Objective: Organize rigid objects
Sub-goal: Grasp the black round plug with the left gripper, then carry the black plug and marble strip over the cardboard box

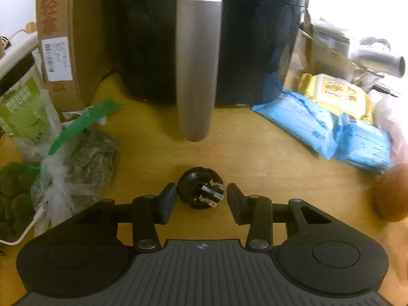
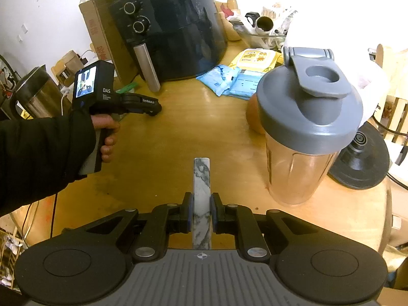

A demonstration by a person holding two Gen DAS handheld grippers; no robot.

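Observation:
A small round black electrical part with copper terminals (image 1: 201, 191) lies on the wooden table between the fingers of my left gripper (image 1: 201, 200), which is open around it with small gaps on both sides. My right gripper (image 2: 201, 215) is shut on a white-and-grey marble bar (image 2: 202, 199) that points forward above the table. The left gripper (image 2: 150, 108) also shows in the right wrist view, held low over the table near the air fryer. A clear shaker bottle with a grey lid (image 2: 306, 125) stands to the right of the marble bar.
A black air fryer (image 1: 204, 38) with a silver handle (image 1: 197, 68) stands just ahead of the left gripper. A cardboard box (image 1: 63, 40) and plastic bags (image 1: 76, 158) are to its left, blue and yellow packets (image 1: 331, 119) to its right. An orange (image 2: 255, 117) sits behind the shaker; a kettle (image 2: 30, 94) stands far left.

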